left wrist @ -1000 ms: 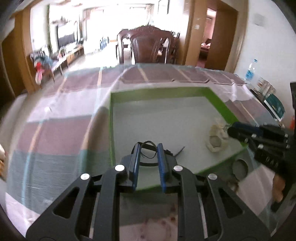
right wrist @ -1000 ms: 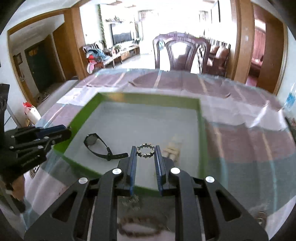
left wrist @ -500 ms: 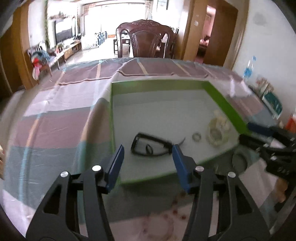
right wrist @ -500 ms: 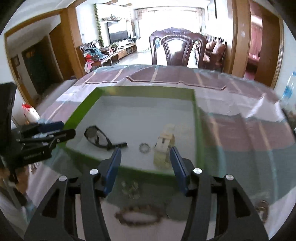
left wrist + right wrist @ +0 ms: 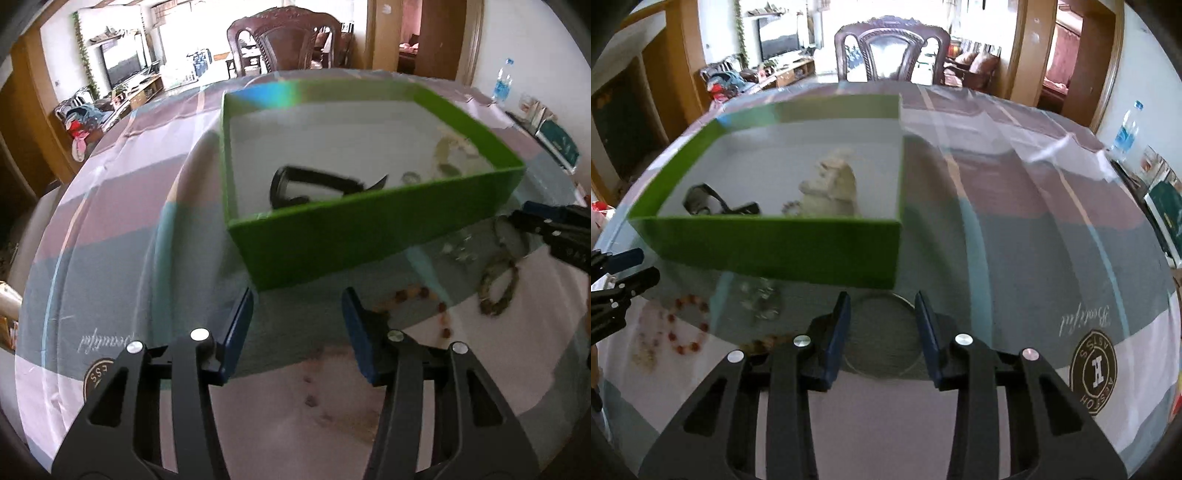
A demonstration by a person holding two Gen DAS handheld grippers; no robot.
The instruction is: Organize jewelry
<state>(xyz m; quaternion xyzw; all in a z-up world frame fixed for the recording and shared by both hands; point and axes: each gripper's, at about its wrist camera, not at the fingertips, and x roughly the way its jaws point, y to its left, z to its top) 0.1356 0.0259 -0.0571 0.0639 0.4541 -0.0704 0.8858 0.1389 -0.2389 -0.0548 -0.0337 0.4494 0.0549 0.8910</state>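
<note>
Both tongs, left (image 5: 297,328) and right (image 5: 882,332), are empty and closing; a watch (image 5: 314,182) lies in the green box (image 5: 369,236), while bead bracelets (image 5: 689,325) wait on the surface (image 5: 1015,258).

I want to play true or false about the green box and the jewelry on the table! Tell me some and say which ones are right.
1. The black watch lies inside the green box. True.
2. The red bead bracelet is in the box. False: it lies on the tablecloth in front of the box.
3. The left gripper is holding a necklace. False: nothing is between its closing jaws.
4. A thin ring bangle lies on the tablecloth by the right gripper. True.
5. The box has a lid on. False: it is open on top.
</note>
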